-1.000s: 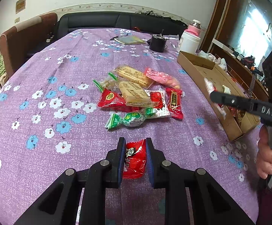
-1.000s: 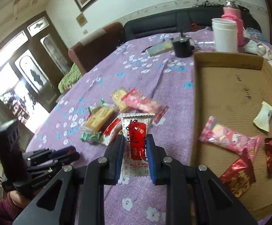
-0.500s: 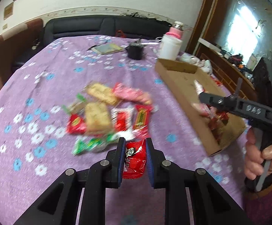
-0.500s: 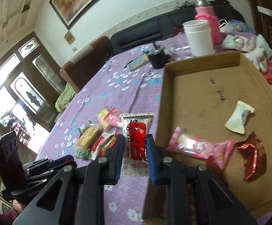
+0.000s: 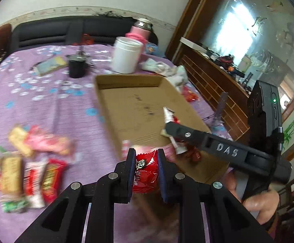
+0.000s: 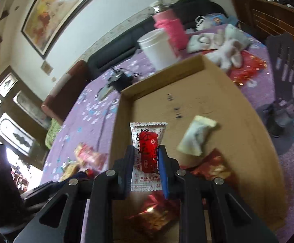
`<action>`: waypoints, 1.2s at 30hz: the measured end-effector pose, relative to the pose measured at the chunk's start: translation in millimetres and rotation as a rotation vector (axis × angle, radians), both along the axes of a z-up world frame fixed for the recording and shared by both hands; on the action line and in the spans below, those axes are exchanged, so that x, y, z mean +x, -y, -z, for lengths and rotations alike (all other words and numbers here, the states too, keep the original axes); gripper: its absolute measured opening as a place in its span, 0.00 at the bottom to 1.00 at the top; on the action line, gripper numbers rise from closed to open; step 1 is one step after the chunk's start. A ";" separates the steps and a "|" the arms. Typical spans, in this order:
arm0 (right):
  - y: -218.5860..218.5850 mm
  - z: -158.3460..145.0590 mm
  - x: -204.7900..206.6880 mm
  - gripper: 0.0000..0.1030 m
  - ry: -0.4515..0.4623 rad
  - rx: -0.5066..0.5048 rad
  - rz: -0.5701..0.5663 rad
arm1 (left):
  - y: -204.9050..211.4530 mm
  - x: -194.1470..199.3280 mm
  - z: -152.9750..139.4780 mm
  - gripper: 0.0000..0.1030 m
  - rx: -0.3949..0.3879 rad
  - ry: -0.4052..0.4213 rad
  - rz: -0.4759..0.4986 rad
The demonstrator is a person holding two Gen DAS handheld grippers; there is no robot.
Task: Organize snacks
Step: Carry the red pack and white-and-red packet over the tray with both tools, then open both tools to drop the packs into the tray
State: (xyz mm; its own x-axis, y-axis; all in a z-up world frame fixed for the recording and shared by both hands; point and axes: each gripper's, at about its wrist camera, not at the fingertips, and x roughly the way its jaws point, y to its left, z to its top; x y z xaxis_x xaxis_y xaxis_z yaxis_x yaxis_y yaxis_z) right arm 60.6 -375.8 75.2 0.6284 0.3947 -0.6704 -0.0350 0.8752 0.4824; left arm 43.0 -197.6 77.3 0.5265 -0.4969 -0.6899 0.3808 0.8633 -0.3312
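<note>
My left gripper is shut on a small red snack packet, held at the near left corner of the shallow cardboard box. My right gripper is shut on a white-and-red snack packet and hangs over the box's floor; in the left wrist view the right gripper reaches in over the box from the right. A pile of loose snacks lies on the purple flowered cloth left of the box. Inside the box lie a pale wrapped sweet and red foil packets.
Beyond the box stand a white jar, a pink-sleeved flask and a black cup. Crumpled cloths and red wrappers lie at the box's far right. A person's hand holds the right gripper's handle.
Both grippers swung from over the snack pile towards the cardboard box, each keeping its packet. The right one now hangs over the box floor; the left has reached its near corner.
</note>
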 end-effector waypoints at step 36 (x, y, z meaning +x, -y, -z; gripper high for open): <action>-1.3 16.4 8.9 0.27 -0.046 -0.207 0.096 | 39.9 -3.7 39.7 0.47 0.025 0.060 0.101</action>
State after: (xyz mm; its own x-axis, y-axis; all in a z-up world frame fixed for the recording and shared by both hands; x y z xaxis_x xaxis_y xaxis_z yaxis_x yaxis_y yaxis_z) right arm 69.5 -374.5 58.8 0.6237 0.1854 -0.7594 0.0712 0.9540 0.2914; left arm 39.4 -237.5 37.6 0.5156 -0.5325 -0.6712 0.4847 0.8273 -0.2839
